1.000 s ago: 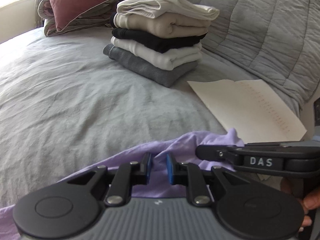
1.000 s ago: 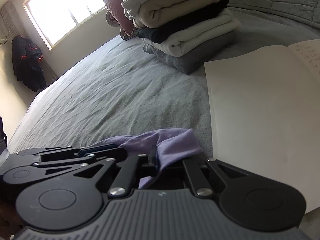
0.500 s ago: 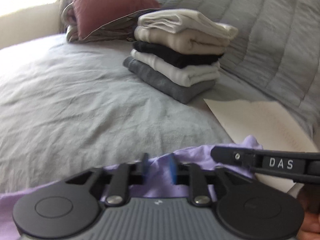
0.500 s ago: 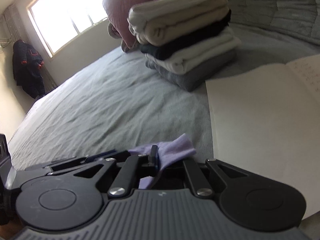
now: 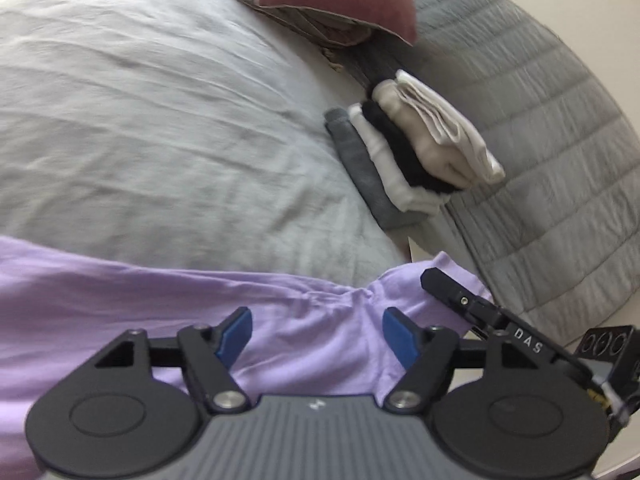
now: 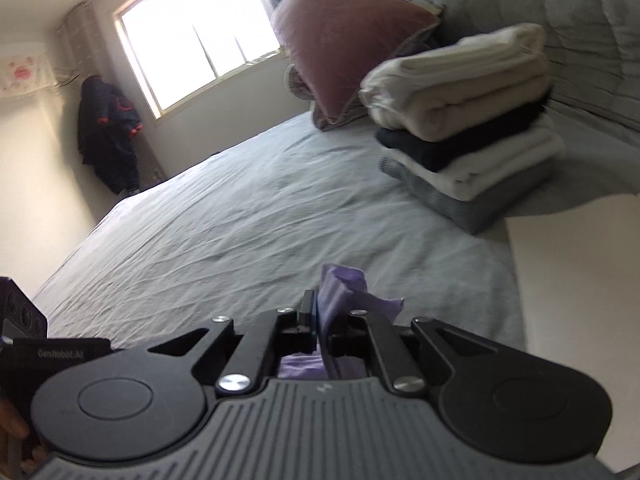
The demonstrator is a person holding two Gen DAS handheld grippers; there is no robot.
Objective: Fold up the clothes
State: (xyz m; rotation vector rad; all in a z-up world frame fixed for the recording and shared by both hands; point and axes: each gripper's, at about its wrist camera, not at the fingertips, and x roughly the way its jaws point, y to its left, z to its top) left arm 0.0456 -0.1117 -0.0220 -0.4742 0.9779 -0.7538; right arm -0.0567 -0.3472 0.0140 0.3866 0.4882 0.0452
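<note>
A lilac garment stretches across the near part of the grey bed in the left wrist view. My left gripper hangs over it with its jaws opening; its blue pads stand wide apart and press on nothing, though the cloth passes beneath them. My right gripper enters that view from the right, pinching the garment's corner. In the right wrist view my right gripper is shut on a bunch of the lilac garment, lifted above the sheet. A stack of folded clothes sits farther back.
A maroon pillow lies behind the stack, against a grey quilted cover. A white sheet of paper lies on the bed at the right. A window and a dark jacket on the wall are at the far left.
My left gripper has let go of the lilac garment, opened wide, rolled and slid sideways. My right gripper has risen, still holding the cloth's corner.
</note>
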